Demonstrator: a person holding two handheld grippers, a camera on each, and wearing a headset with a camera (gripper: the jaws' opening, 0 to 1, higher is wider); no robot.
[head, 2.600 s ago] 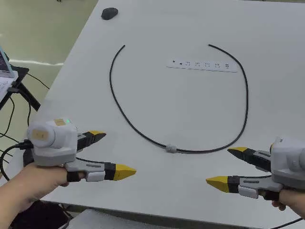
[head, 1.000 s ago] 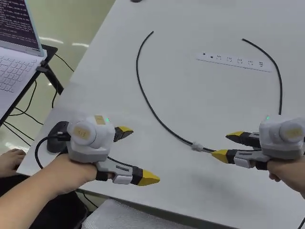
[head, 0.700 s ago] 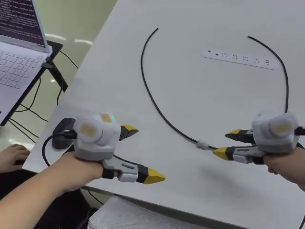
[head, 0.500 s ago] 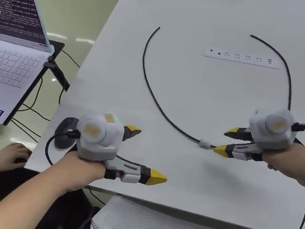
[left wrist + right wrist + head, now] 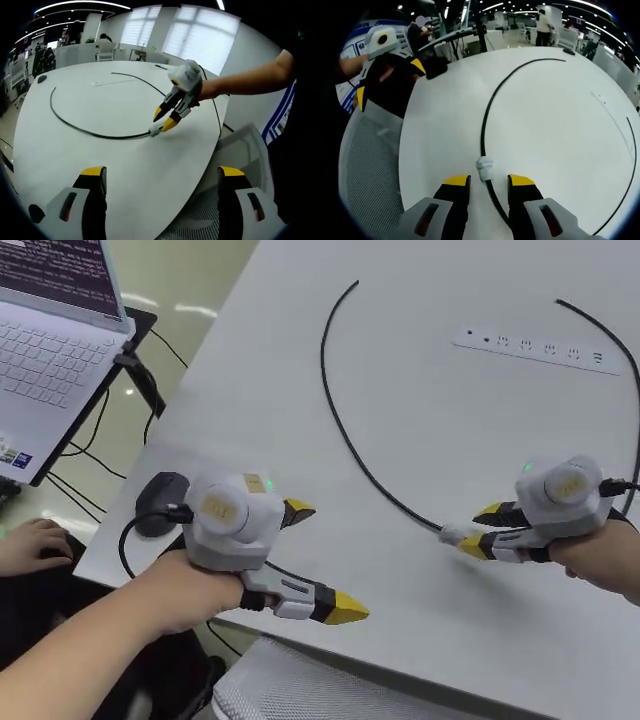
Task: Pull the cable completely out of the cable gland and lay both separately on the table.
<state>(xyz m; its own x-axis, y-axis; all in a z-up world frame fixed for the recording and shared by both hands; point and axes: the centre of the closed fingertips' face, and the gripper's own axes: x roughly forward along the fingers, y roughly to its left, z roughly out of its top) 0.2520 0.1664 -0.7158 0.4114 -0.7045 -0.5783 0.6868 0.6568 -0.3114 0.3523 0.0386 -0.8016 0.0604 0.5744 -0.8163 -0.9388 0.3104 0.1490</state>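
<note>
an open silver laptop point(image 5: 50, 340) stands off the table's left edge. the left gripper point(image 5: 328, 560) hangs over the near left corner of the white table point(image 5: 450, 420), its yellow-tipped jaws spread wide with nothing between them. a long thin black cable point(image 5: 322, 350) lies on the table in a broad arc, both ends toward the far edge. the small white plastic cable gland point(image 5: 452, 534) sits threaded on the cable at the bottom of the arc, close to the near edge. the right gripper point(image 5: 480, 528) is low at the gland, jaws parted, one on each side of the cable. in the right gripper view the gland lies just ahead of the tips, unclamped. a flat white power strip point(image 5: 545, 348) lies toward the far right, inside the arc.
</note>
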